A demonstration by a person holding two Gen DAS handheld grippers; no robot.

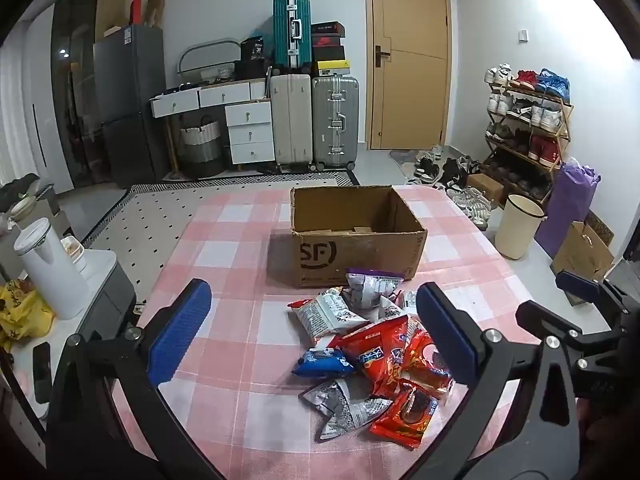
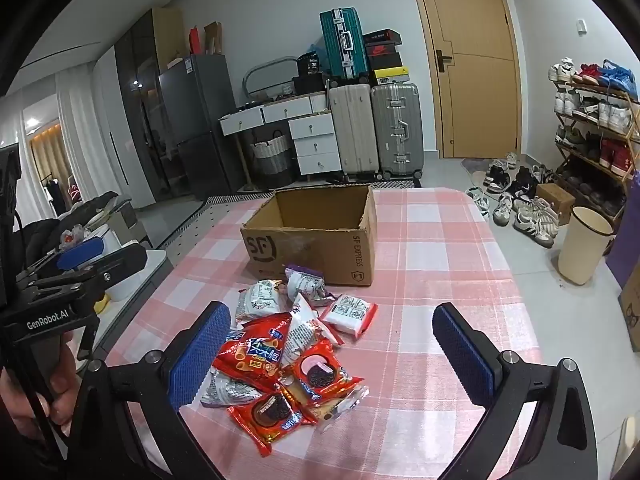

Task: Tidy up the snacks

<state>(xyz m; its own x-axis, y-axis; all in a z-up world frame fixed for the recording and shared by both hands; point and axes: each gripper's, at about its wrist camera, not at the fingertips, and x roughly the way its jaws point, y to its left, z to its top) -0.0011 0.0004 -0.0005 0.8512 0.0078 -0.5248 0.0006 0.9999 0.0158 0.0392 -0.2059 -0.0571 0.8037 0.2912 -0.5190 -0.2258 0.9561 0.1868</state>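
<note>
Blue-padded jaws of the left gripper (image 1: 312, 334) and right gripper (image 2: 334, 354) are held wide, nothing gripped, above the checked table (image 1: 224, 256). Snacks (image 1: 372, 354) are piled between them; the open box (image 1: 356, 232) is set just beyond, touching the farthest packet.

Two side-by-side tool views, both facing snack pile (image 1: 360, 344), box (image 2: 316, 236) beyond.

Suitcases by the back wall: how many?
3. A beige suitcase and a silver suitcase stand side by side on the floor; a teal suitcase stands on top of the beige one. Others could be hidden behind.
</note>
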